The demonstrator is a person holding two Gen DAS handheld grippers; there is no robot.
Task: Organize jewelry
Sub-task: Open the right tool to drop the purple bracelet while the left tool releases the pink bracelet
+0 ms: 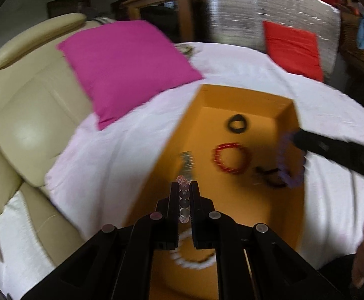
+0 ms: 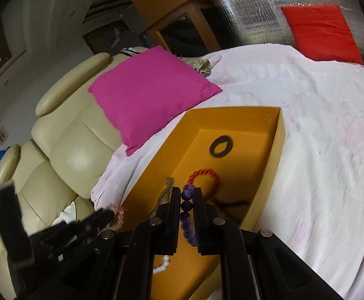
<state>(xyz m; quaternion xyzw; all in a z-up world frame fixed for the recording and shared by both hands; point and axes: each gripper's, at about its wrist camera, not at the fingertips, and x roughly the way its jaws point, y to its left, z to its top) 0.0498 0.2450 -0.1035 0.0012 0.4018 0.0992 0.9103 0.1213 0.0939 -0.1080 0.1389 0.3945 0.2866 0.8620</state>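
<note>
An orange box [image 1: 285, 115] [image 2: 274, 150] lies open on the white sheet. Inside are a black ring [image 1: 236, 123] [image 2: 219, 147], a red bead bracelet [image 1: 232, 157] [image 2: 204, 175], a silver piece [image 1: 187, 161], a dark cord [image 1: 269, 175] and a white bead bracelet [image 1: 192, 260] [image 2: 161, 266]. My left gripper [image 1: 184, 187] is shut on a clear pink bead bracelet [image 1: 184, 201] over the box's left wall; it also shows in the right wrist view [image 2: 106, 215]. My right gripper [image 2: 187, 192] is shut on a purple bead bracelet [image 2: 188, 215] [image 1: 290, 160] above the box; it also shows in the left wrist view [image 1: 299, 140].
A magenta pillow [image 1: 126, 65] [image 2: 151, 92] lies at the bed's left edge, against a cream leather sofa [image 1: 31, 115] [image 2: 64, 155]. A red pillow [image 1: 293, 50] [image 2: 322, 30] lies at the far side. A wooden cabinet [image 1: 161, 12] stands behind.
</note>
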